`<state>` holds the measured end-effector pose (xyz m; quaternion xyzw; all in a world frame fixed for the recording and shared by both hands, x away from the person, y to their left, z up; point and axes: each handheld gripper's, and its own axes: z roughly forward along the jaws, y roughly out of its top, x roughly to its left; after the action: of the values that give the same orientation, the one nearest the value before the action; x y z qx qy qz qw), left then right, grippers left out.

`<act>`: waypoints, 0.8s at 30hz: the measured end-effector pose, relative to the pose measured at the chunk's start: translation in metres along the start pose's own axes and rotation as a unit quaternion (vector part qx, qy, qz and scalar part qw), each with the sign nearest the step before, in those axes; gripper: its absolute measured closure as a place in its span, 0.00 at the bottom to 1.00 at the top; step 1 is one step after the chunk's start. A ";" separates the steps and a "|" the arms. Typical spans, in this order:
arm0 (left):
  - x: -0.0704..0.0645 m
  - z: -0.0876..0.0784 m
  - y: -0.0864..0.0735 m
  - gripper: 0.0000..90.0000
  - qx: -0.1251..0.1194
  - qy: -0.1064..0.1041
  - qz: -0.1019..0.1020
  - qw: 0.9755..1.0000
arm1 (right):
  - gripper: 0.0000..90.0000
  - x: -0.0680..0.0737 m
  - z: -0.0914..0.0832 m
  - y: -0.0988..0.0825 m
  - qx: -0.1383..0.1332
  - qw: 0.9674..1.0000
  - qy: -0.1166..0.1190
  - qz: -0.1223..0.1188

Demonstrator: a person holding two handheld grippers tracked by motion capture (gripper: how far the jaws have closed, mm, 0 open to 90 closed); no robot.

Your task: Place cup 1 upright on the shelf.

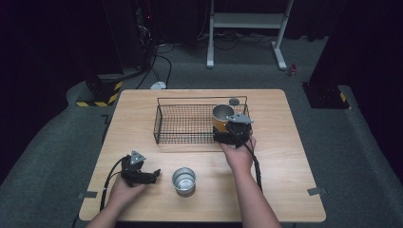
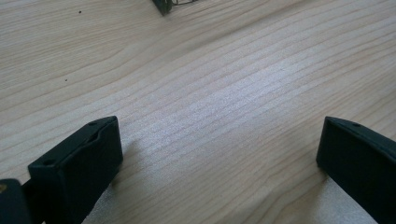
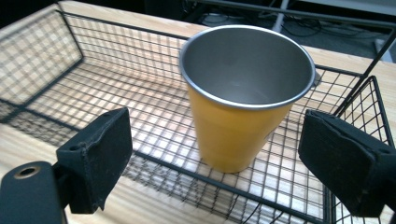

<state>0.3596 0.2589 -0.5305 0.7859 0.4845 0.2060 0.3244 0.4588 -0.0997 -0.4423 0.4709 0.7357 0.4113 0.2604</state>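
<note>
From the high view, we see a wire basket [image 1: 190, 124] on the far half of the wooden worktop [image 1: 285, 156]. A yellow cup [image 1: 221, 116] stands upright in its right end, and our right claw [image 1: 232, 134] sits at the basket's near rim, just beside that cup. Our left claw [image 1: 151, 176] rests low on the near left of the worktop, pointing toward a steel cup [image 1: 184, 180] that stands upright near it, outside the basket. A small dark round thing [image 1: 234, 101] lies behind the basket; we cannot tell what it is.

In the left gripper view, the left claw [image 2: 219, 149] is spread wide over bare wood and holds nothing. A corner of the basket [image 2: 163, 5] peeks in at the top edge.

In the right gripper view, the right claw [image 3: 215, 161] is also spread, its jaws standing clear on either side of the yellow cup [image 3: 233, 135], not touching it. The cup rests on the basket's mesh floor [image 3: 116, 107].

We judge the job about half done: the yellow cup is placed and let go, while the steel cup has not yet been picked up and binned, likely by the left claw.
</note>
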 end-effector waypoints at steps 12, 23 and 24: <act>0.000 0.000 0.000 0.01 0.000 0.000 0.000 1.000 | 0.12 -0.005 -0.039 -0.031 -0.007 1.000 0.023 -0.010; 0.000 0.000 0.000 0.01 0.000 0.002 -0.002 1.000 | 0.12 -0.021 -0.057 -0.087 0.027 1.000 0.016 0.000; -0.001 0.000 0.000 0.01 -0.001 0.002 -0.003 1.000 | 0.12 -0.021 -0.057 -0.087 0.027 1.000 0.016 0.000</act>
<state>0.3591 0.2585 -0.5306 0.7838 0.4874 0.2068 0.3245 0.3821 -0.1577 -0.4869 0.4713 0.7505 0.3986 0.2359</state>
